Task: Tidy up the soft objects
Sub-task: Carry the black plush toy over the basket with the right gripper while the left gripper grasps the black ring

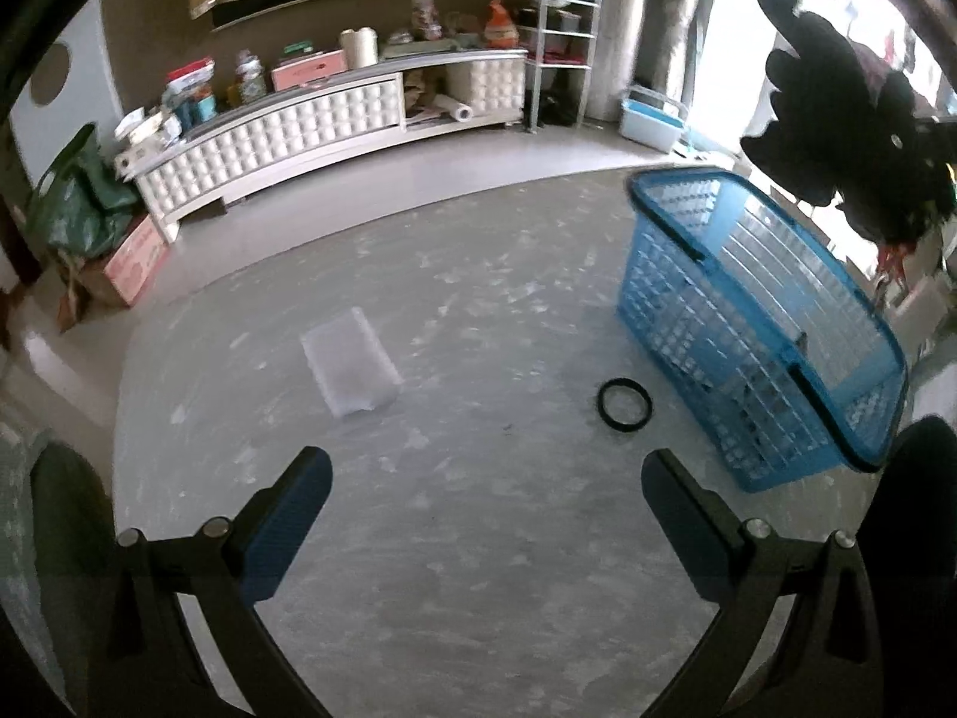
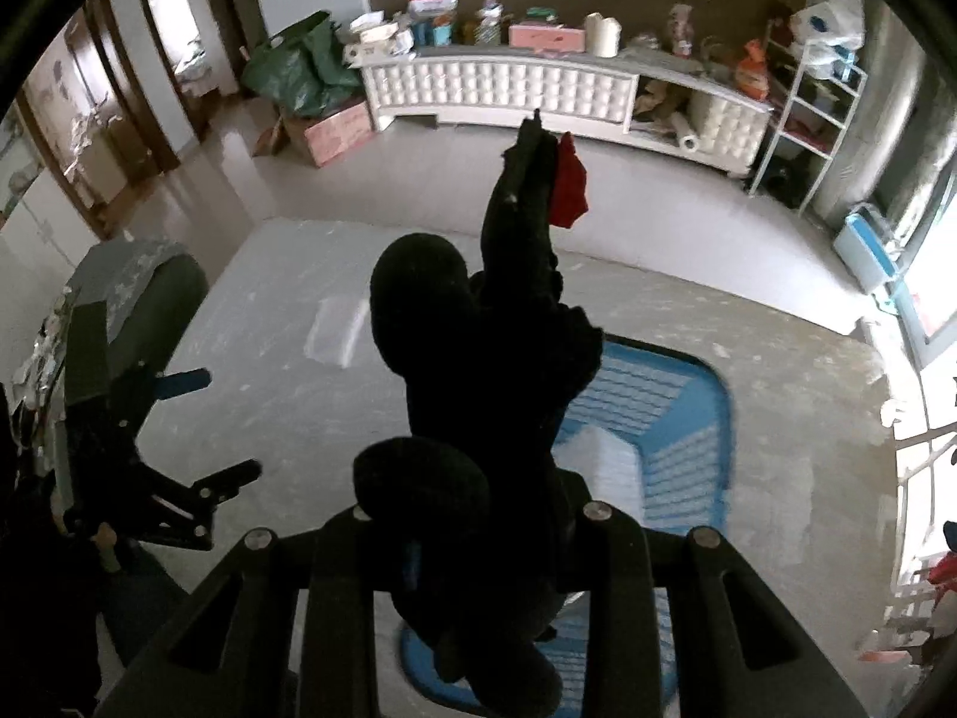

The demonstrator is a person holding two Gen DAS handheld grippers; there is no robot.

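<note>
In the left wrist view, the left gripper (image 1: pixel 485 481) is seen with its jaws spread wide and nothing between them above the grey floor (image 1: pixel 418 538), where a black ring (image 1: pixel 624 405) lies just beside the blue basket (image 1: pixel 747 335) and a clear plastic piece (image 1: pixel 351 369) lies further left; a black plush toy (image 1: pixel 855 137) is hung in the air above the basket's far side. In the right wrist view, the right gripper (image 2: pixel 478 538) is seen clamped narrowly on the toy, a red cloth (image 2: pixel 568 182) showing at its far end, directly over the basket's open interior.
</note>
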